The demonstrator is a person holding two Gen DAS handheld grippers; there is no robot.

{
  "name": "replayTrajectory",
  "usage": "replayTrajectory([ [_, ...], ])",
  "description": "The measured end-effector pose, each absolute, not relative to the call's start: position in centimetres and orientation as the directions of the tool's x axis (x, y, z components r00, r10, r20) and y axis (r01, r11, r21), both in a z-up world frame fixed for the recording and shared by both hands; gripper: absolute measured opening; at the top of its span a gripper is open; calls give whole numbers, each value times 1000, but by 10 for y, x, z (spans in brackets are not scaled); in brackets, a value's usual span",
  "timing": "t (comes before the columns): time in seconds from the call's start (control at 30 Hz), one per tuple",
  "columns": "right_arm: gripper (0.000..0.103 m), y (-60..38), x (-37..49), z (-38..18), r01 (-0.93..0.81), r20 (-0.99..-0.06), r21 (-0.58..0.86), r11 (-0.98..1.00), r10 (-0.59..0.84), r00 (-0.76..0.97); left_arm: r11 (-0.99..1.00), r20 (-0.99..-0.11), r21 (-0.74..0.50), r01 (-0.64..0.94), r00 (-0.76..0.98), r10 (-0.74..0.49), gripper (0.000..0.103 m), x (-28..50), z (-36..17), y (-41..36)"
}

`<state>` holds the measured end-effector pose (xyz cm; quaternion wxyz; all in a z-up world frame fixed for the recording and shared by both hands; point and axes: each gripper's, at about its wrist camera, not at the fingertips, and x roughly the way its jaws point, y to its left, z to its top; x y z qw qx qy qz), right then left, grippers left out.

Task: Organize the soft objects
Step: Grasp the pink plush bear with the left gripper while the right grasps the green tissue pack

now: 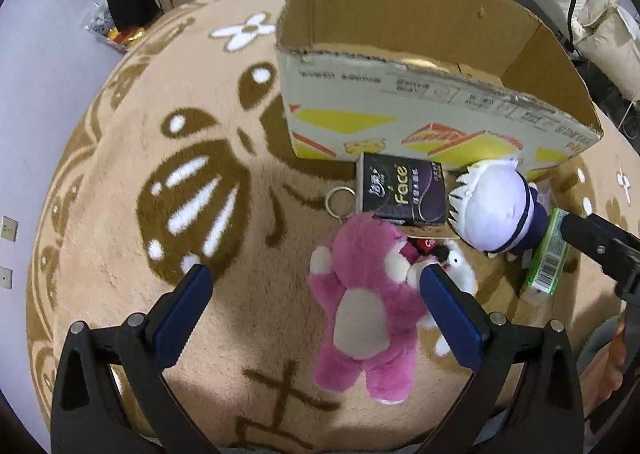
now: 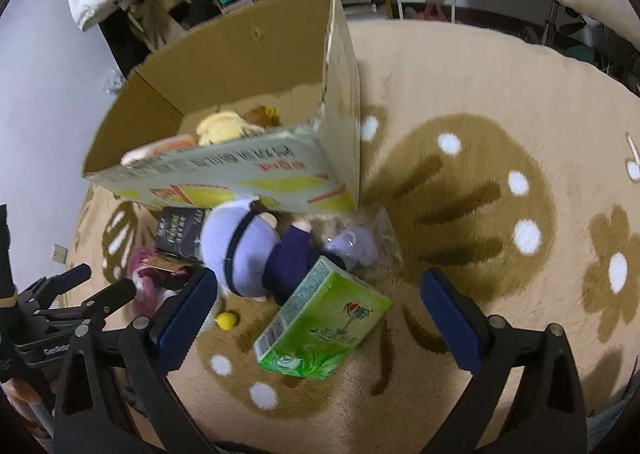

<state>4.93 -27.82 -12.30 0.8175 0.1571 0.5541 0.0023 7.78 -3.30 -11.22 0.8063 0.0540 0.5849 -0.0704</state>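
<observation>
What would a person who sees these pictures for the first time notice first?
Probably the pink plush bear, lying on the beige rug just ahead of the open left gripper. Behind it stands the big open cardboard box, with a few plush toys already inside. In front of the box lie a white-haired doll and a green tissue pack, which sits between the fingers of the open right gripper.

Tan plush rug [image 1: 120,238] with brown and white motifs; on it an open cardboard box [image 1: 400,122], a pink plush bear [image 1: 368,306], a dark tissue pack [image 1: 404,190], a white-haired doll [image 1: 492,210] and a green tissue pack [image 2: 324,322].
</observation>
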Motion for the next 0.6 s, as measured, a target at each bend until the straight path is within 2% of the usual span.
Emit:
replayTrajectory([
  [0.23,101,-272,54,-144,169,-939,236,957,179,295,982,-961,-30,188,266,-80,102,78,-118,-36],
  [0.6,72,-278,59,-163,208,-954,245,947,197,225,979,-965,-89,184,226,-130,102,85,-123,-34],
])
